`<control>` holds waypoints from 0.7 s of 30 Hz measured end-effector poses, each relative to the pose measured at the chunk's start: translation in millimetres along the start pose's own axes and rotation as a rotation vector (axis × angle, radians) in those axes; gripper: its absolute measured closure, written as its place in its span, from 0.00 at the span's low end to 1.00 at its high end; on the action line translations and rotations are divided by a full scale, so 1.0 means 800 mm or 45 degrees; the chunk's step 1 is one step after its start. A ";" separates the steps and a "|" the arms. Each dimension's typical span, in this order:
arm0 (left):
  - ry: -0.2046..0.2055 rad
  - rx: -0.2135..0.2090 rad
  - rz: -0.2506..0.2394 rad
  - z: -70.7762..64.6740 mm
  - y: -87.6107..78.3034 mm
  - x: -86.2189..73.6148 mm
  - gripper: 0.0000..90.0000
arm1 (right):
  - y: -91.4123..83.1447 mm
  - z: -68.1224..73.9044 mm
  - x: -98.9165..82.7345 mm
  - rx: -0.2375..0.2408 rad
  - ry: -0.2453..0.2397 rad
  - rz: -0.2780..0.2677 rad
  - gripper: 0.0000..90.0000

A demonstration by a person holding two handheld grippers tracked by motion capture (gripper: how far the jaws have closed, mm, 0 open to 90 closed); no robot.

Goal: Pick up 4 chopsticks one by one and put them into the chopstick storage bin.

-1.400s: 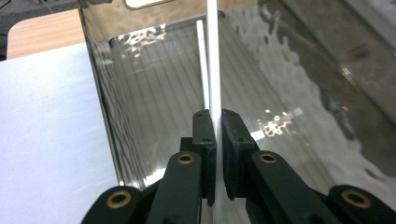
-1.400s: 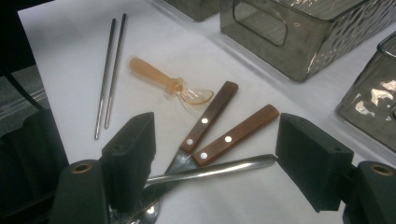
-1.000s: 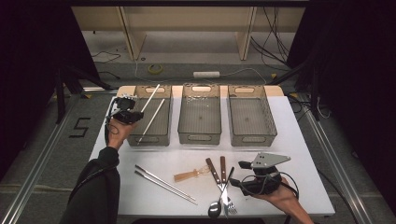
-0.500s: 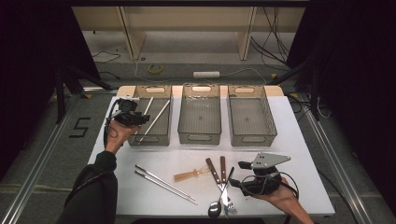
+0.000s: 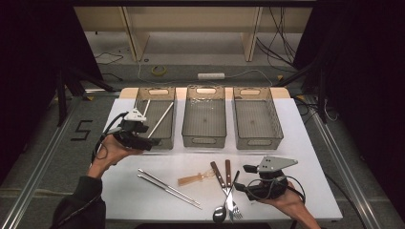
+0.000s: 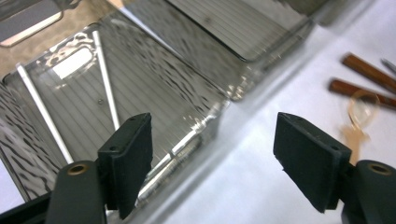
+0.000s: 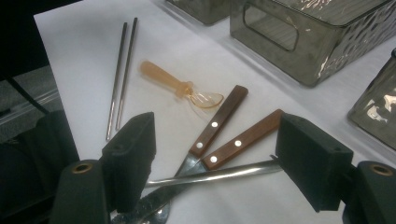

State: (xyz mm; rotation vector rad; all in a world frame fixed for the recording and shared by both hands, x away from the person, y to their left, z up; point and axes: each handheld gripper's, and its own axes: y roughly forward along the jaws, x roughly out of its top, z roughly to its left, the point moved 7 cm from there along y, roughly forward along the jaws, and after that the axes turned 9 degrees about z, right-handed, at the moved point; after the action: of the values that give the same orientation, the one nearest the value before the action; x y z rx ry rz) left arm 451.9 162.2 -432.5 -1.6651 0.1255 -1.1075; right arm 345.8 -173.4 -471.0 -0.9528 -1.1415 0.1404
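two white chopsticks (image 5: pixel 160 119) are already lodged in the left bin (image 5: pixel 156 143). the left gripper (image 5: pixel 143 141) is seen at that bin's near corner, its jaws just opened wide with nothing between them. the right gripper (image 5: pixel 242 187) is held open and empty over the fork (image 5: pixel 232 191) and spoon (image 5: pixel 223 202). the metal chopsticks (image 5: pixel 168 187) and amber spoon (image 5: pixel 196 178) are left on the table (image 5: pixel 305 157), and sorting is judged barely begun.

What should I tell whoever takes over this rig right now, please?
Left tool: open and empty at the left bin, its jaws having just been opening.
Right tool: open, empty, by the cutlery pile.
Done: two white chopsticks lie in the left bin.
Left: metal chopsticks, amber spoon and the pile remain on the table; the other two bins are empty.
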 end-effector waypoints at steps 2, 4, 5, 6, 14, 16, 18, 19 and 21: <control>0.040 -0.021 0.025 -0.011 -0.003 -0.007 0.30 | 0.000 0.001 0.000 0.002 0.010 0.000 0.33; 0.070 -0.012 0.055 -0.018 -0.004 -0.015 0.29 | 0.001 0.002 -0.001 -0.006 0.003 0.003 0.33; 0.081 -0.020 0.062 -0.022 -0.005 -0.018 0.29 | 0.001 0.003 -0.001 -0.007 0.004 0.004 0.33; 0.093 -0.032 0.071 -0.026 -0.005 -0.021 0.29 | 0.001 0.004 0.000 -0.006 -0.003 0.002 0.33; 0.171 -0.031 0.157 -0.050 0.005 -0.038 0.29 | 0.002 0.008 0.002 -0.013 0.003 0.006 0.33; 0.189 -0.036 0.166 -0.055 0.004 -0.040 0.29 | 0.002 0.009 0.003 -0.010 0.000 0.004 0.33; 0.212 -0.039 0.175 -0.060 0.004 -0.041 0.29 | 0.003 0.010 0.003 -0.009 -0.002 0.008 0.33; 0.224 -0.038 0.185 -0.062 0.004 -0.042 0.29 | 0.003 0.010 0.002 -0.006 -0.003 0.010 0.33; 0.250 -0.028 0.208 -0.064 0.005 -0.044 0.29 | 0.003 0.011 0.002 -0.006 -0.006 0.011 0.33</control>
State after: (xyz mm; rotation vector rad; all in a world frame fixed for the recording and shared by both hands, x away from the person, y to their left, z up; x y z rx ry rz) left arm 397.5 144.7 -457.4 -1.5334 0.3942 -1.1455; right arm 340.6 -165.8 -470.9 -0.9620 -1.1426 0.1472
